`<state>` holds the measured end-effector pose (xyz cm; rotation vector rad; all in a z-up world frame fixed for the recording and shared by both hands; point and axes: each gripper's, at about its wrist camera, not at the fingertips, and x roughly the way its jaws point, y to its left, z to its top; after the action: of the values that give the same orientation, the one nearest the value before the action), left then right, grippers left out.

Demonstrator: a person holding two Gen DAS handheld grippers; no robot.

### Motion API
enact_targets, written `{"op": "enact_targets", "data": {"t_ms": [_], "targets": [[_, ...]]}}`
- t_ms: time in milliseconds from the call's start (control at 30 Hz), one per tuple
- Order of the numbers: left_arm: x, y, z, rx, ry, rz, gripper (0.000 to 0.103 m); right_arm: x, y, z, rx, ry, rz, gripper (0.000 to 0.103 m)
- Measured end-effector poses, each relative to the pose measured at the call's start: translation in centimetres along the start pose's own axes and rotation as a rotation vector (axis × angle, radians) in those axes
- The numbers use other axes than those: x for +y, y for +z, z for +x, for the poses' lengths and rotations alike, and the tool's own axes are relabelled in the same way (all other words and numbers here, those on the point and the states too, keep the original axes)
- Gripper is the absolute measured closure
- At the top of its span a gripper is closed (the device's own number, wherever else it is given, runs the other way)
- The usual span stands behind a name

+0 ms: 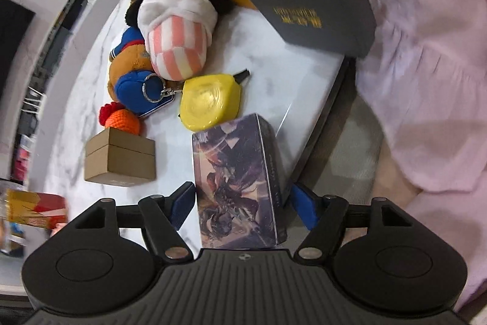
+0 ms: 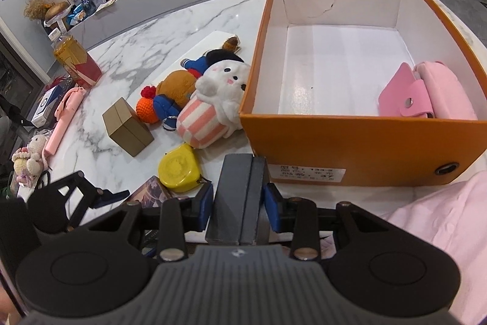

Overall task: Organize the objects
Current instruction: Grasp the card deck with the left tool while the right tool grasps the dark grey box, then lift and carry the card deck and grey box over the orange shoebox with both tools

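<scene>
Right gripper (image 2: 237, 203) clamped on grey box (image 2: 240, 197) — orange box (image 2: 350, 139) at 1 o'clock, left gripper (image 1: 242, 203) fingers (image 1: 182, 204) spread wide around illustrated box (image 1: 240, 178) — contact unclear, on desk (image 1: 274, 57).

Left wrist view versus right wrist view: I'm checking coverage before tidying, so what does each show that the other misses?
Only the left wrist view shows the illustrated box's printed face between the open left tongs. Only the right wrist view shows the orange box's inside, with the pink wallet, plus the pink stick. Both show the yellow tape measure, striped plush, brown box and the grey box in the right tongs.
</scene>
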<state>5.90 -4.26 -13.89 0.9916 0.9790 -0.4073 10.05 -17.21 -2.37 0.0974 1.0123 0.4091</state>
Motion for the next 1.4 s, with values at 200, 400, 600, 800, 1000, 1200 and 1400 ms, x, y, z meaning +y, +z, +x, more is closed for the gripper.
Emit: {"op": "enact_targets", "data": {"t_ms": [200,400,600,800,1000,1200,1400], "targets": [[-1.6,0.1,0.0,0.017,0.078,0.061,0.032,0.2,-0.1,-0.1,0.003,-0.003,-0.021,0.064],[1.9,-0.3,-2.2,-0.045,-0.106,-0.193,0.033,0.9,-0.1,0.0,0.023,0.053,-0.029,0.064],[8.0,-2.1,-1.7,-0.066,-0.47,-0.67,0.033,1.9,-0.1,0.8,0.057,0.098,-0.04,0.064],[9.0,-2.4,-1.8,-0.075,-0.509,-0.758,0.033,2.3,-0.2,1.3,0.08,0.12,-0.03,0.064],[8.2,-2.8,-0.4,-0.032,-0.545,-0.788,0.034,2.2,0.3,1.7,0.095,0.168,0.026,0.065],[7.8,-2.9,0.0,-0.023,-0.58,-0.79,0.058,3.6,0.6,2.3,0.096,0.223,0.016,0.084],[8.2,-3.5,0.4,-0.017,-0.581,-0.823,0.063,4.7,1.2,2.9,0.118,0.274,0.011,0.091]]}}
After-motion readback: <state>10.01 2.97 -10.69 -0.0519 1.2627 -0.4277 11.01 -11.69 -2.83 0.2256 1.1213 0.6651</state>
